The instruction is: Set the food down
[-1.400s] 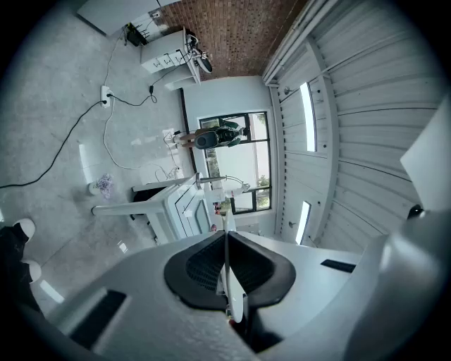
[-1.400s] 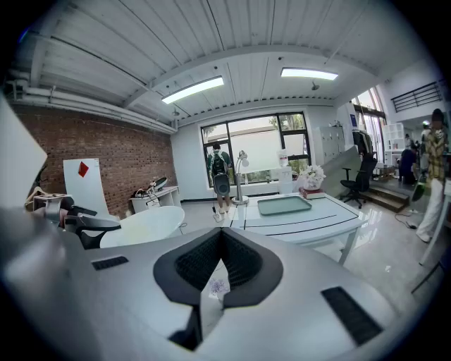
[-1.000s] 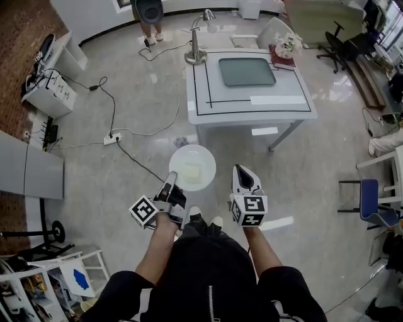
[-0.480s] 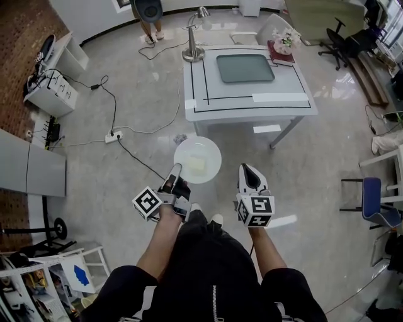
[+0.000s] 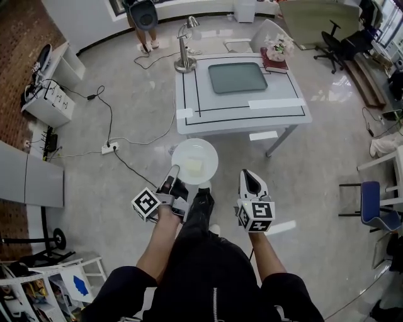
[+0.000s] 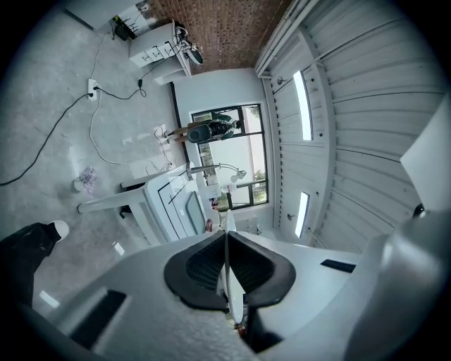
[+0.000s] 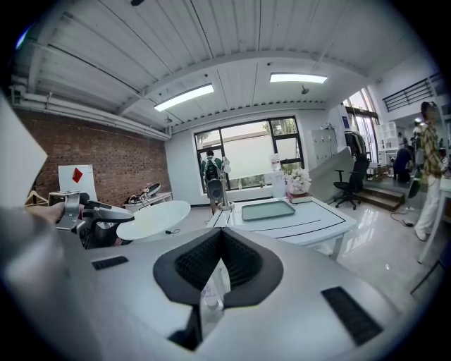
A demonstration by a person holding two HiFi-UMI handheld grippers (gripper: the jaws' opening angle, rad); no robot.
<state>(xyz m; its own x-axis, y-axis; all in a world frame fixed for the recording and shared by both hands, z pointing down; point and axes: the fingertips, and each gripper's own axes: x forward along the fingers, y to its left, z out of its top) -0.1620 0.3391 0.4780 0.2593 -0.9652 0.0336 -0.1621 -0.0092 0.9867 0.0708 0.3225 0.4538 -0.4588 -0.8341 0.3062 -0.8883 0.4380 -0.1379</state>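
Note:
A white plate [image 5: 194,161] carries a pale yellow piece of food [image 5: 193,166]. My left gripper [image 5: 171,183] is shut on the plate's near rim and holds it level above the floor, short of the white table [image 5: 189,114]. In the left gripper view the plate's edge [image 6: 227,268] shows as a thin blade between the pads of the left gripper [image 6: 226,236]. My right gripper [image 5: 249,183] hangs to the right of the plate, shut and empty. The right gripper view shows the plate [image 7: 153,218] at left and the right gripper [image 7: 221,233] with its pads together.
On the table lie a grey tray [image 5: 238,77], a desk lamp [image 5: 184,61] and flowers on a book [image 5: 278,51]. Cables and a power strip [image 5: 108,148] cross the floor at left. A blue chair [image 5: 369,200] stands right. A person [image 5: 141,16] stands far back.
Both grippers and the plate have come closer to the table; the plate's far rim is now near the table's front edge. The grip on the plate is unchanged.

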